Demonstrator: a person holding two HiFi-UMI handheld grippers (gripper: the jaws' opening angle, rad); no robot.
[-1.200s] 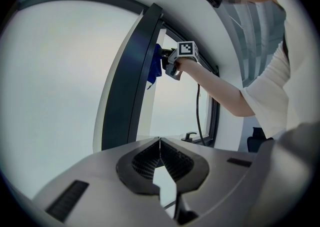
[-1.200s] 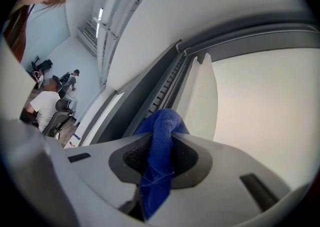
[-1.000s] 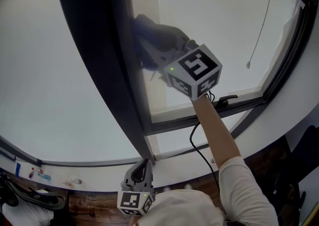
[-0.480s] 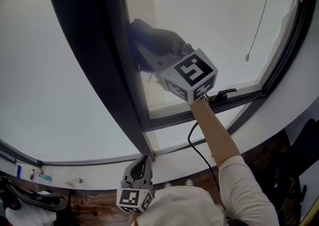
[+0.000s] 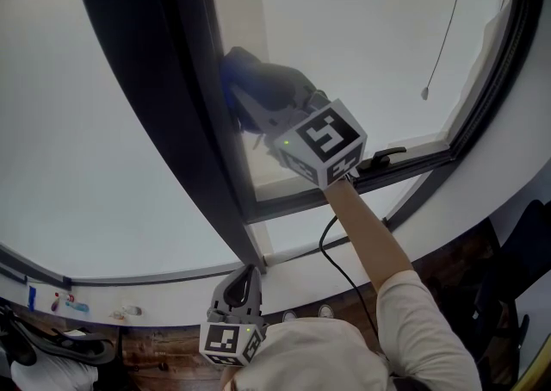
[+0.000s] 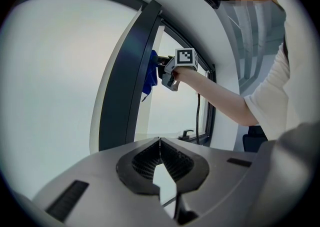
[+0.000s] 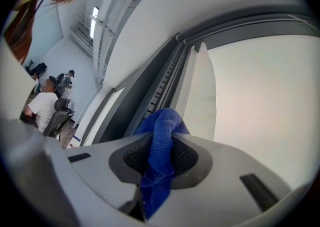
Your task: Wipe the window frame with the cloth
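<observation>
A blue cloth (image 7: 161, 146) is clamped in my right gripper (image 7: 162, 136), whose jaws are shut on it. In the head view the cloth (image 5: 250, 88) presses against the right side of the dark upright window frame bar (image 5: 164, 96), with the right gripper (image 5: 258, 109) held up beside it. From the left gripper view, the cloth (image 6: 149, 73) touches the same dark bar (image 6: 125, 76). My left gripper (image 5: 244, 286) hangs low by the bar's foot, jaws shut on nothing (image 6: 160, 143).
A window handle (image 5: 379, 158) sits on the lower sash rail to the right. A thin blind cord (image 5: 443, 27) hangs before the right pane. A black cable (image 5: 331, 251) runs down from the right gripper. People sit at desks in the room behind (image 7: 50, 103).
The right gripper with the cloth has slid slightly down and left along the frame bar. The left gripper stays low at the bar's foot.
</observation>
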